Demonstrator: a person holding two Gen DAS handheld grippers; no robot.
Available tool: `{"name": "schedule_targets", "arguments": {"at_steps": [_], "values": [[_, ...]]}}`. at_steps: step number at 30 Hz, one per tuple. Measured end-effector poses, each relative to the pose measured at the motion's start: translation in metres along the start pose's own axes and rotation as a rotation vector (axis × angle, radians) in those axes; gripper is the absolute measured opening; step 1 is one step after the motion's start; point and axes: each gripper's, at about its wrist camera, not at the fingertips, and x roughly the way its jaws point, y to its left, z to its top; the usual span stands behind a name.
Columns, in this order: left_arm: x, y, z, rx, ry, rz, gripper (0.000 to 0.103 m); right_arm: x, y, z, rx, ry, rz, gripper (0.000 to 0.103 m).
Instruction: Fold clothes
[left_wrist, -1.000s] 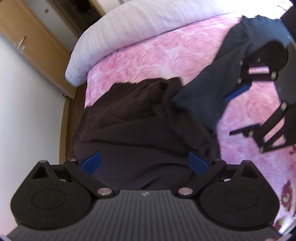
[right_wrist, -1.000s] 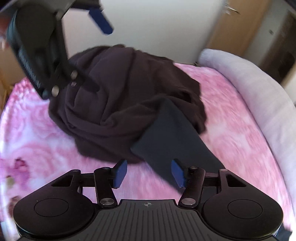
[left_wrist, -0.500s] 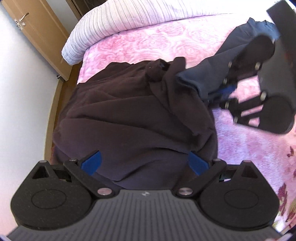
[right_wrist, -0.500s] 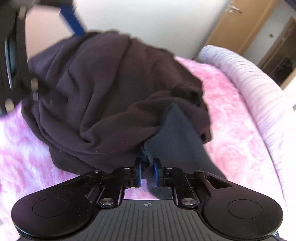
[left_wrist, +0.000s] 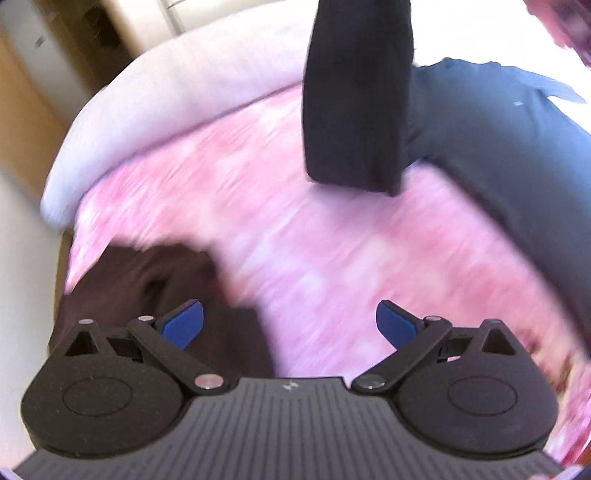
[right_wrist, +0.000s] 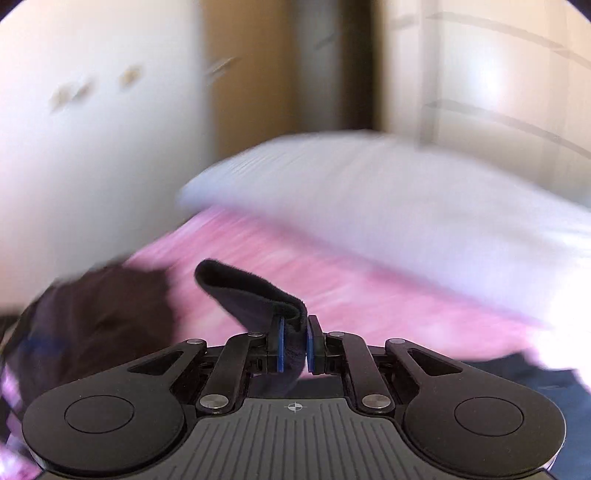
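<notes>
Garments: two; a navy garment (right_wrist: 255, 299), soft knit with a folded edge, and a dark brown garment (left_wrist: 155, 273), crumpled.
Right gripper (right_wrist: 294, 345): blue pads pinching the navy fold.
Left gripper (left_wrist: 290, 325): jaws spread, holding nothing; brown heap behind its left finger.
Bedspread (left_wrist: 314, 258): pink, fuzzy.
Pillow (right_wrist: 388, 199): one, white, ribbed, beyond the jaws.

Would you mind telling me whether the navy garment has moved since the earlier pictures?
Yes: the navy garment, clamped in the right tool, has been pulled off the brown pile, toward the pillow.
</notes>
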Motion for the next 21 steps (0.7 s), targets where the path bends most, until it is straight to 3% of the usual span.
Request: {"name": "schedule_targets", "arguments": {"at_steps": [2,4,7,11,14,16,21], "values": [[0.006,-0.033,0.026,0.026,-0.018,-0.017,0.099,-0.037,-0.070,0.002,0.121,-0.091,-0.139,0.010],[0.012,-0.068,0.052,0.051,-0.034,-0.032,0.099,-0.065,-0.133,-0.015,0.232,-0.121,-0.256,0.010],[0.023,-0.117,0.075,0.059,-0.022,-0.055,0.099,-0.084,-0.213,-0.068,0.382,-0.043,-0.346,0.010],[0.046,-0.178,0.095,0.087,0.022,-0.049,0.099,-0.069,-0.283,-0.144,0.456,0.139,-0.313,0.010],[0.063,-0.209,0.106,0.092,0.065,-0.026,0.099,-0.059,-0.314,-0.179,0.489,0.227,-0.260,0.010],[0.073,-0.220,0.115,0.103,0.086,0.005,0.099,-0.062,-0.323,-0.188,0.503,0.249,-0.218,0.010],[0.106,-0.218,0.131,0.153,0.094,0.095,0.095,-0.097,-0.320,-0.189,0.458,0.201,-0.149,0.010]]}}
